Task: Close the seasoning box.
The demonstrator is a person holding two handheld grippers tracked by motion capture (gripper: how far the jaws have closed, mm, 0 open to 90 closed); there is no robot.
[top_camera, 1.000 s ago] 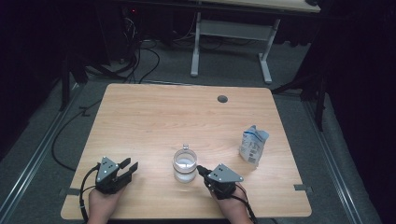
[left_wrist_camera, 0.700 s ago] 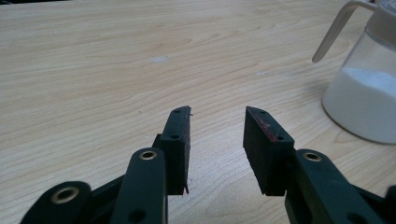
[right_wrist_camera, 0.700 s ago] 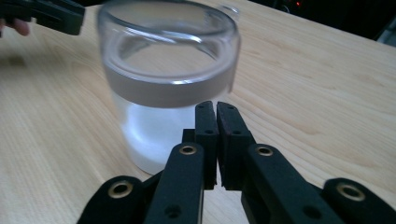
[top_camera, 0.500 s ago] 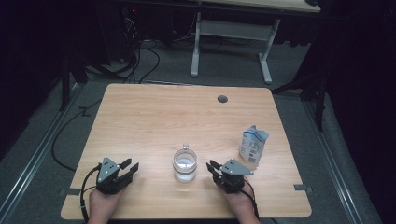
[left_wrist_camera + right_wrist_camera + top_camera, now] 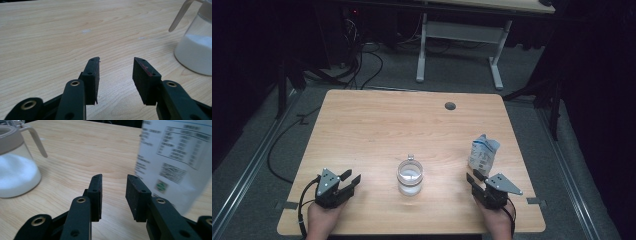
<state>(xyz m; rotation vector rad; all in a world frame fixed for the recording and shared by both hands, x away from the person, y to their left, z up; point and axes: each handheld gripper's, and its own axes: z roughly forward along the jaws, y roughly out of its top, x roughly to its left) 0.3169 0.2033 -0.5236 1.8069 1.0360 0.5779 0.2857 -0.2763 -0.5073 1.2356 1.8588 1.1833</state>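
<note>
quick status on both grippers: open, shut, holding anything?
Left gripper: open, jaws have just been opening further, nothing between them.
Right gripper: open, jaws have just been opening, nothing between them; the paper bag stands close beside it.

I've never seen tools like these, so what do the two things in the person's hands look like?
Both are black two-jaw tools. The left gripper and right gripper each carry a grey three-cornered plate on top and trail a black cable. The flat rectangular pads show screw holes and faint red scuffs; brass-coloured rivets join the links.
</note>
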